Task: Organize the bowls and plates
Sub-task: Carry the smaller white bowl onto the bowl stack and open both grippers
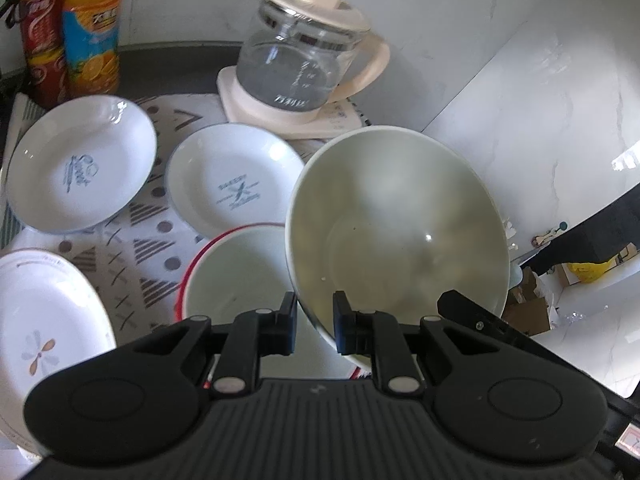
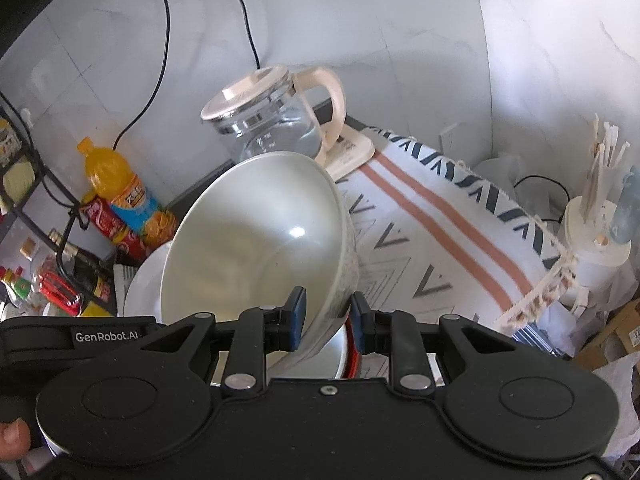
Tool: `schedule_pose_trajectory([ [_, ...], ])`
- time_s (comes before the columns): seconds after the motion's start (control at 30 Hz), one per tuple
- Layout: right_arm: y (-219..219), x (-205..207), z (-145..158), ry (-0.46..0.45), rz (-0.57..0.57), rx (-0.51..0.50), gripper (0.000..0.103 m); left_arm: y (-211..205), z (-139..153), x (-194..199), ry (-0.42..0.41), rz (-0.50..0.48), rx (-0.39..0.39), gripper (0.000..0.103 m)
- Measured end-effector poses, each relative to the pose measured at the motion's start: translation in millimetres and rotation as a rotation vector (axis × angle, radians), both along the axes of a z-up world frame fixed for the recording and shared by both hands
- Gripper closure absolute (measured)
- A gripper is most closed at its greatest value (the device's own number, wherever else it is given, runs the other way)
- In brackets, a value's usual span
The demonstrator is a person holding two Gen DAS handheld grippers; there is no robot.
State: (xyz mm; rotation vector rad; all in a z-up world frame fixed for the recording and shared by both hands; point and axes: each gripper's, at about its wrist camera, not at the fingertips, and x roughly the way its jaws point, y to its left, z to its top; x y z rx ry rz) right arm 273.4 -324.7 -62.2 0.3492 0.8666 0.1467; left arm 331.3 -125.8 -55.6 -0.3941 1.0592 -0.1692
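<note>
the large cream ceramic bowl (image 1: 396,224) hangs tilted above the red-rimmed white bowl (image 1: 236,268), its mouth facing the cameras. the left gripper (image 1: 314,324) and right gripper (image 2: 327,320) each pinch its rim. levelling it first, then lowering both sides evenly, should nest it cleanly.

Two bowls: cream bowl (image 1: 396,220), red-rimmed bowl (image 1: 236,272). Three plates: far-left plate (image 1: 82,164), middle plate (image 1: 234,186), near-left plate (image 1: 44,340). One kettle (image 1: 304,48), one orange bottle (image 1: 92,28), one red can (image 1: 42,44).
</note>
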Motion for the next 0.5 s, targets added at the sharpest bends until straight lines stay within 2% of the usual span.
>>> schedule_pose_trajectory([
  [0.5, 35, -16, -23, 0.057, 0.037, -0.029, 0.077, 29, -24, -27, 0.036, 0.026, 0.010, 0.087],
])
